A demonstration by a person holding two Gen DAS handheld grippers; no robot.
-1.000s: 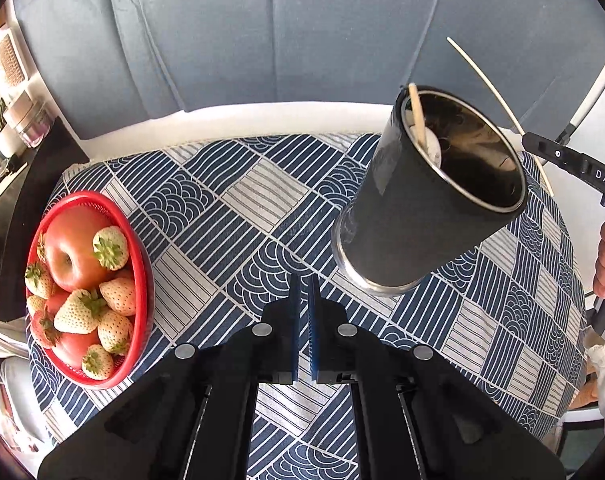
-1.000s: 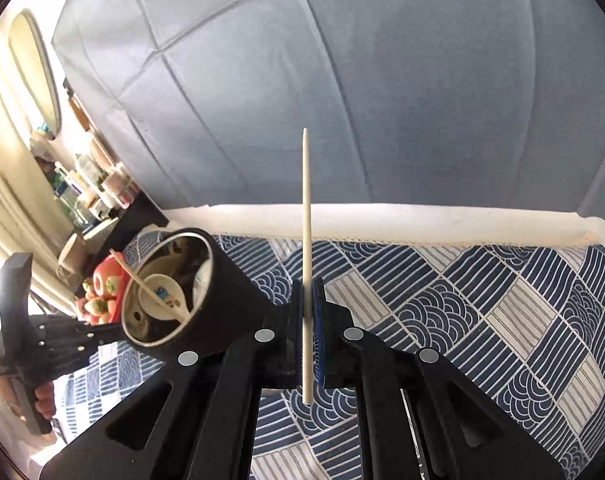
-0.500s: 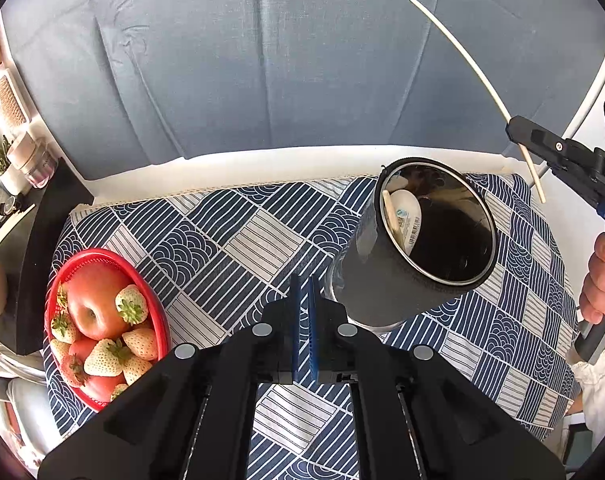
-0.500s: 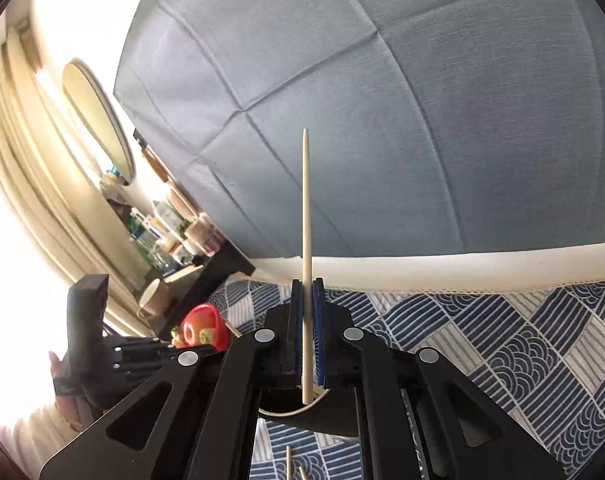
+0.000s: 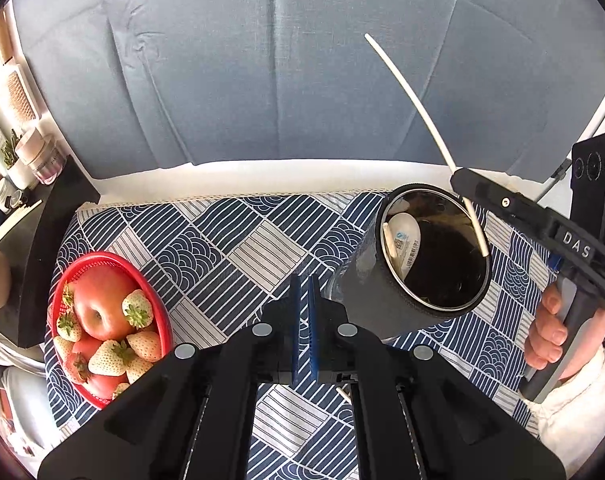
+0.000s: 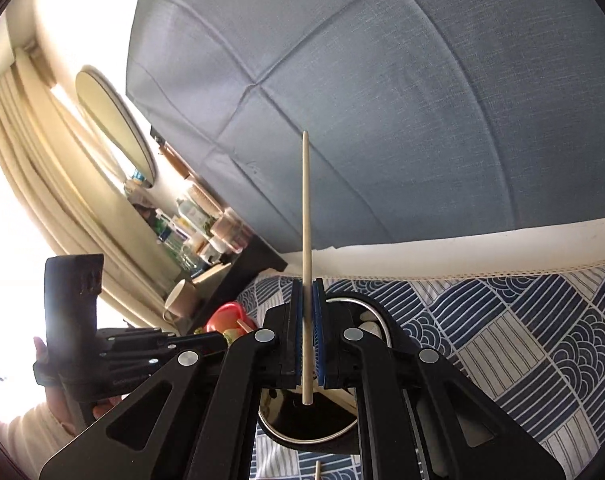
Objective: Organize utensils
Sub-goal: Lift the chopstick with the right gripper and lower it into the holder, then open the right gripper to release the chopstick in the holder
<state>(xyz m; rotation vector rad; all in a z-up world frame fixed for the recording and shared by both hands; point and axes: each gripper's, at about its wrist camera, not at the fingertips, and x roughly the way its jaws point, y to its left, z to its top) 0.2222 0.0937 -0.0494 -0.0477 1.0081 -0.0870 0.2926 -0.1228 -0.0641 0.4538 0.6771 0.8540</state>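
A black cylindrical holder (image 5: 382, 292) stands on the patterned tablecloth (image 5: 230, 248), with a white spoon (image 5: 404, 242) and a wooden stick inside. My right gripper (image 6: 307, 334) is shut on a pale chopstick (image 6: 305, 216) and holds it above the holder's mouth (image 6: 302, 420); in the left wrist view the chopstick (image 5: 414, 104) points up and left, its lower end over the opening. My left gripper (image 5: 301, 328) is shut and empty, just left of the holder.
A red basket (image 5: 154, 312) with an apple and strawberries sits at the table's left. A dark shelf (image 5: 42, 216) with jars and a mug stands left of the table. A blue-grey cushion back (image 5: 262, 60) rises behind. Another stick end (image 5: 343, 394) lies near my left gripper.
My right gripper has carried the chopstick from beside the holder to directly over its mouth. The holder has come more upright. My left gripper has stayed shut.
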